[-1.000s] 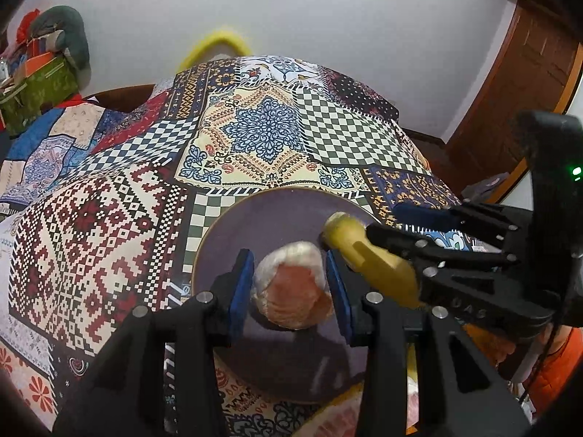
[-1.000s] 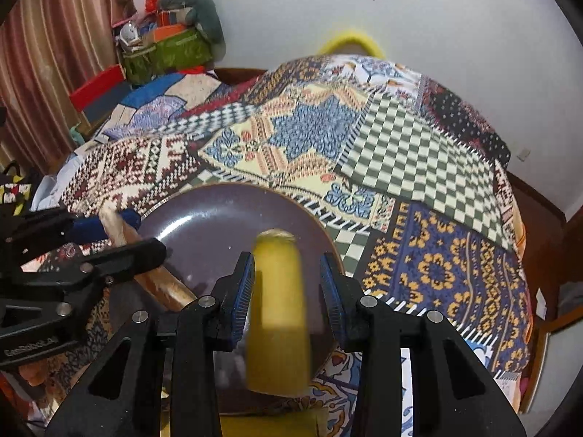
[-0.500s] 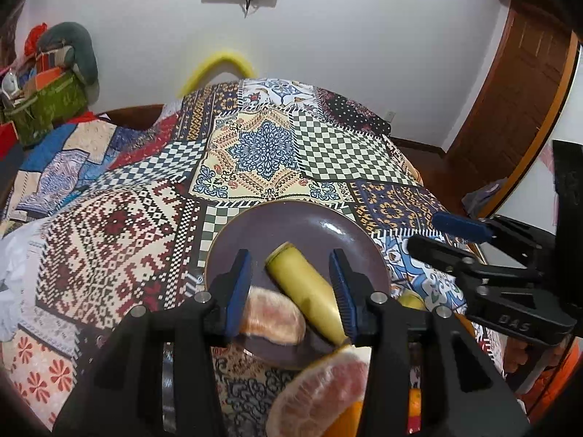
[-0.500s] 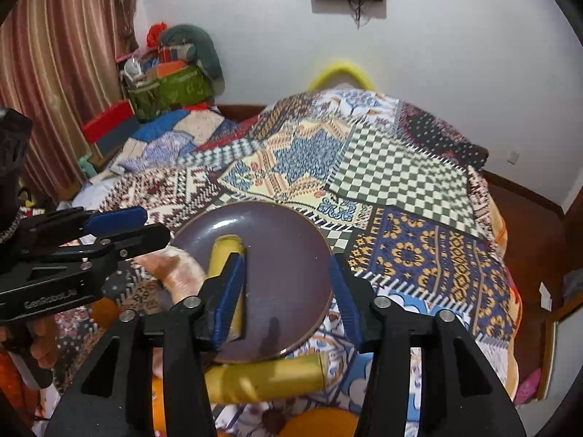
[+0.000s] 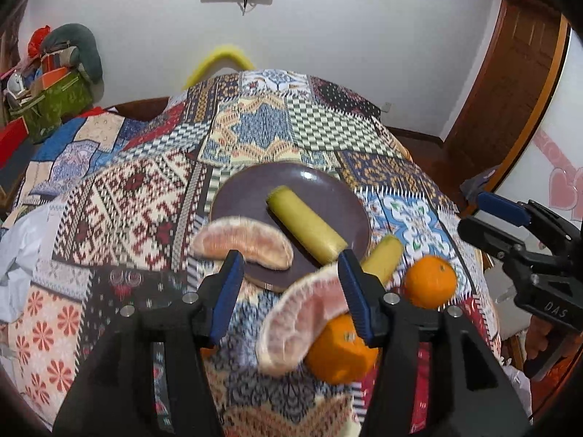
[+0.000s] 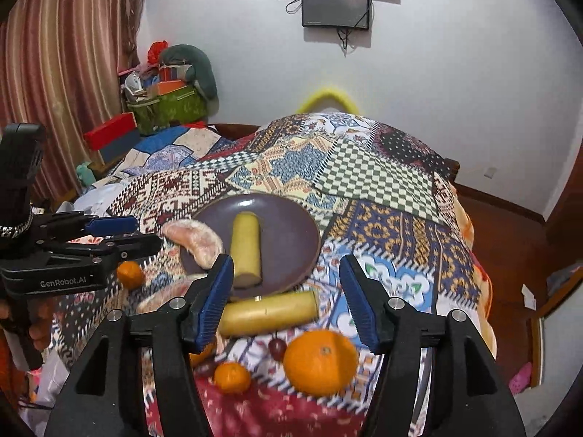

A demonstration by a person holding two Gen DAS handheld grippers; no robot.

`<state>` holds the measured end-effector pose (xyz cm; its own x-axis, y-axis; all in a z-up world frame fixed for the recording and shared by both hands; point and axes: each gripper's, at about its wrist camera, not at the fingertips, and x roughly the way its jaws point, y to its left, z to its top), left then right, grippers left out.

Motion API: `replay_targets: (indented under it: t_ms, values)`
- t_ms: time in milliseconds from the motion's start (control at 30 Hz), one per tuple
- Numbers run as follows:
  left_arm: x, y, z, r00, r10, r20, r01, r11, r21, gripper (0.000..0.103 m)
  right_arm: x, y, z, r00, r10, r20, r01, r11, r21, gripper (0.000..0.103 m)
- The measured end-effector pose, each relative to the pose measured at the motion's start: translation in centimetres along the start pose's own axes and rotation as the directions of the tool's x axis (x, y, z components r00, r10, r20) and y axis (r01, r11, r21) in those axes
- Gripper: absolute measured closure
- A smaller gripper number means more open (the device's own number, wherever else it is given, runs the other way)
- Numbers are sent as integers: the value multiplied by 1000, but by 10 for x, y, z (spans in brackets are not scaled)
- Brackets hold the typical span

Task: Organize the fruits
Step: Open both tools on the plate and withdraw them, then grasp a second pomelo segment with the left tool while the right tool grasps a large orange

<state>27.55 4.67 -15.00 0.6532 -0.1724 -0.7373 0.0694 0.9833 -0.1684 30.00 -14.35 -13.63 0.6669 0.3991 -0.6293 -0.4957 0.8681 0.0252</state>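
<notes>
A dark purple plate [image 5: 328,189] [image 6: 291,225] sits on the patchwork quilt. On it lie a yellow banana piece [image 5: 306,224] [image 6: 247,247] and a pink pomelo segment [image 5: 244,242] [image 6: 195,238] at its left rim. Off the plate lie a second banana piece [image 6: 269,313] [image 5: 382,258], a second pomelo segment [image 5: 302,320], a large orange [image 6: 320,360] [image 5: 342,349] and small oranges [image 5: 430,282] [image 6: 232,377] [image 6: 129,274]. My left gripper [image 5: 289,291] is open and empty, pulled back above the near fruit. My right gripper [image 6: 286,296] is open and empty over the second banana piece.
The quilt-covered bed [image 6: 364,174] fills the middle. A small dark cherry [image 6: 277,347] lies by the large orange. Boxes and bags [image 6: 167,98] are piled at the back left by a curtain. A wooden door [image 5: 510,91] stands at the right.
Both grippers let go of their fruit on the plate, opened wide and pulled back and up. More fruit near me has come into view.
</notes>
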Motion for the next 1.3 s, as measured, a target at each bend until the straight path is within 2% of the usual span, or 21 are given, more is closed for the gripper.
replay_targets:
  t_ms: [167,267,400,633,800,1033,1300]
  values:
    - [2,1,-25,999,-8,-49,7,1000,-10,49,-5,-4,-21,1000,-14,-12,15,999,32,40]
    - [8,0,-36,997,-10,-79,9,1000,-9,48,-2,-8,-35,999,-34,-36,35,998,45,40]
    - [19,-4,-44,995,-14,-104,12,1000,-17,40,0,-14,-52,997,-42,-67,47,996,73,40]
    - [40,-15,-39,990,-32,-140,29,999,-20,40,9,-27,-69,993,-46,-109,58,992,113,40]
    - [54,-20,-36,989,27,-143,-25,1000,12,39,21,-36,-73,990,-32,-138,52,989,139,40]
    - [64,-5,-36,991,47,-129,-51,998,-30,39,39,-38,-81,985,8,-171,20,987,158,37]
    - [72,3,-36,991,11,-135,-16,999,-37,39,50,-38,-82,984,22,-178,6,987,158,35]
